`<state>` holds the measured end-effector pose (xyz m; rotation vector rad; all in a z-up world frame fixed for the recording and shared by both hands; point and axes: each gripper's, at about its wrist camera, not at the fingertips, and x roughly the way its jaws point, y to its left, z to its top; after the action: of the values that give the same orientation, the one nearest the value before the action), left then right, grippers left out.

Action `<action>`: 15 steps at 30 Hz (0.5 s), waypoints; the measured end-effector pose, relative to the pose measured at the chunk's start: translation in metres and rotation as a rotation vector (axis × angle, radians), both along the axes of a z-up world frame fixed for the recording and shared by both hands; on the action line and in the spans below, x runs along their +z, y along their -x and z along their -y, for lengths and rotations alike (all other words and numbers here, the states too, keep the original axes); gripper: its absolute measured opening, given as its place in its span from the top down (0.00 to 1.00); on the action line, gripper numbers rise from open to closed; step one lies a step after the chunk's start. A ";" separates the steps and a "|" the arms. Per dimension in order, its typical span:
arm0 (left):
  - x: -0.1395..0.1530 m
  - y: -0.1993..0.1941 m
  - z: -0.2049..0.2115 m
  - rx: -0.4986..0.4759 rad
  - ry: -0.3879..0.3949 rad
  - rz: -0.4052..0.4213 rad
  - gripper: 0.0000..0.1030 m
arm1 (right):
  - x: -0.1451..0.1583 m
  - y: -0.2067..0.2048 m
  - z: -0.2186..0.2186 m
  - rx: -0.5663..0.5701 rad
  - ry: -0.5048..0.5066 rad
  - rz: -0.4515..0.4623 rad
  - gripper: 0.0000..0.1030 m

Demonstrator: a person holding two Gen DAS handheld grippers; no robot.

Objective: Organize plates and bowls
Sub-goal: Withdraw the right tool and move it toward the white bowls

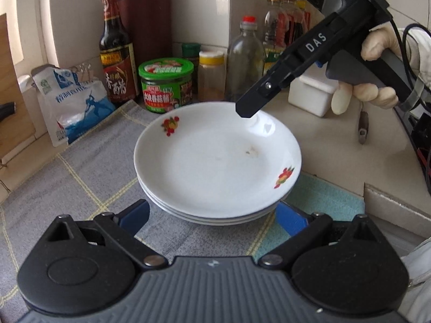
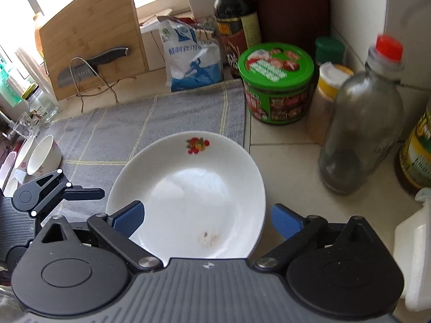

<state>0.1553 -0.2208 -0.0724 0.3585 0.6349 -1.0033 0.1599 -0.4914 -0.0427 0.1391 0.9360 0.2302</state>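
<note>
I am holding my right gripper's fingers (image 2: 207, 219) spread wide over the stack of white flower-printed plates (image 1: 215, 158), gripping nothing; my left gripper (image 1: 212, 215) is flanking its near rim, apart. Stacking looks done; next I am judging the white bowls (image 2: 44, 154), far left on the grey checked cloth (image 1: 80, 177) covering the tiled tabletop (image 2: 285, 161).

Glossy white ceramic plates (image 1: 215, 156) rest on a matt woven cloth (image 1: 80, 188).

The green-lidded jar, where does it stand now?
In the left wrist view the green-lidded jar stands on the counter behind the plate stack, between the dark sauce bottle and the yellow-capped spice jar.
</note>
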 end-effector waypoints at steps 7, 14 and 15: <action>0.018 0.005 -0.017 0.078 0.085 0.033 0.03 | 0.021 0.010 -0.035 0.037 0.171 0.170 0.00; 0.045 0.014 -0.046 0.221 0.155 0.092 0.01 | 0.043 0.005 -0.062 0.137 0.200 0.332 0.00; 0.046 0.015 -0.049 0.246 0.144 0.093 0.01 | 0.044 0.001 -0.066 0.160 0.197 0.343 0.00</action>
<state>0.1398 -0.1716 -0.0268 0.1928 0.5058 -0.7868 0.1584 -0.4258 0.0012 -0.1543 0.6231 0.2976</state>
